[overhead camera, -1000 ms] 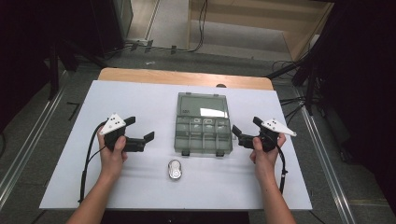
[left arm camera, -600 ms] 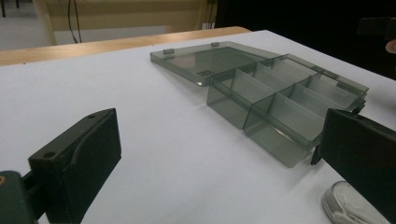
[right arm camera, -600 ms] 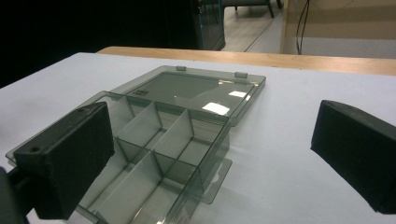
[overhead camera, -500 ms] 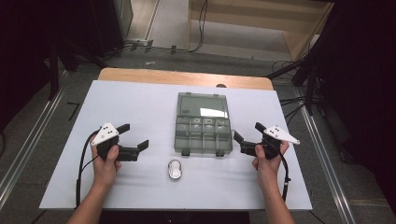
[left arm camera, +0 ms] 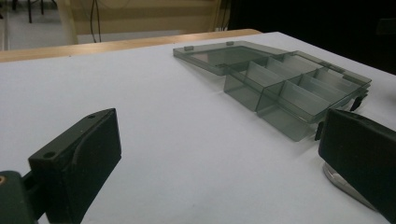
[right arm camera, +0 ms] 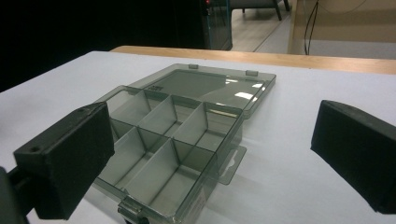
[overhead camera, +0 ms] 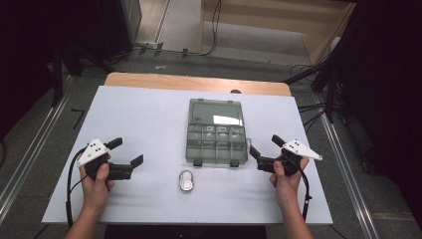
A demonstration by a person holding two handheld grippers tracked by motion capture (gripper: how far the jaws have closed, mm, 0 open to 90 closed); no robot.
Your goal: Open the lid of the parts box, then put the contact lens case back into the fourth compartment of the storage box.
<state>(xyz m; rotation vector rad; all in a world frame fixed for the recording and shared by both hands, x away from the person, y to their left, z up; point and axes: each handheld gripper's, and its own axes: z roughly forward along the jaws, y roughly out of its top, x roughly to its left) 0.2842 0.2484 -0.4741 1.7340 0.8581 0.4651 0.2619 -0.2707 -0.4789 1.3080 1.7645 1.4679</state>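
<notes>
The compartment box point(overhead camera: 217, 133) lies open at mid-bench point(overhead camera: 149, 114), lid flat behind — rigid, light, thin-walled plastic, likely slippery. Grip the front wall or the lid edge. Left gripper point(overhead camera: 125, 158) and right gripper point(overhead camera: 263, 151) flank it — jaws wide open, empty.

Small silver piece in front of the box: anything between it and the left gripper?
Nothing visible. In the high view only bare white table separates the open left gripper from the small silver piece, which lies just in front of the open compartment box.
</notes>
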